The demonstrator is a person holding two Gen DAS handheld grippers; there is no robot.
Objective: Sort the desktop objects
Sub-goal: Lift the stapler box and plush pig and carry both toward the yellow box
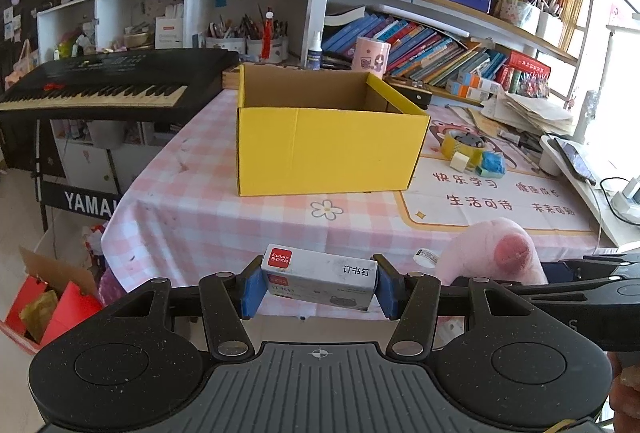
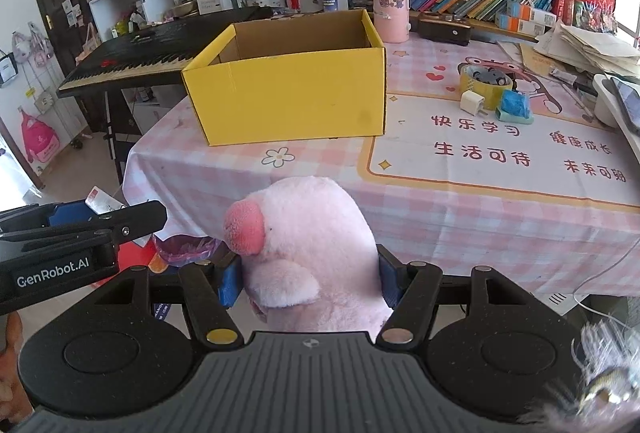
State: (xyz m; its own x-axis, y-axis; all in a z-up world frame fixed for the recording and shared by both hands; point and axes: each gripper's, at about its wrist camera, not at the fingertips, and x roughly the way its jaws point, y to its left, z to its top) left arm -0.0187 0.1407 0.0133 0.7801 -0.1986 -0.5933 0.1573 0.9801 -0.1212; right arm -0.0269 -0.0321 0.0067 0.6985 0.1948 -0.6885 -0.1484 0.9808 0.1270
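My left gripper (image 1: 319, 283) is shut on a grey staples box (image 1: 320, 273) with a red label, held in the air off the near edge of the table. My right gripper (image 2: 310, 279) is shut on a pink plush pig (image 2: 304, 241), also off the near edge; the pig shows at the right of the left wrist view (image 1: 496, 253). An open, empty yellow cardboard box (image 1: 328, 149) stands on the pink checked tablecloth ahead of both grippers, and it shows in the right wrist view (image 2: 288, 93). The left gripper body (image 2: 80, 233) appears at the left there.
A yellow tape roll (image 2: 485, 81), a white charger plug (image 2: 472, 101) and a blue item (image 2: 515, 105) lie on the desk mat right of the box. A pink cylinder (image 2: 391, 7) stands behind. A black keyboard (image 1: 108, 85) sits to the left; bookshelves stand behind.
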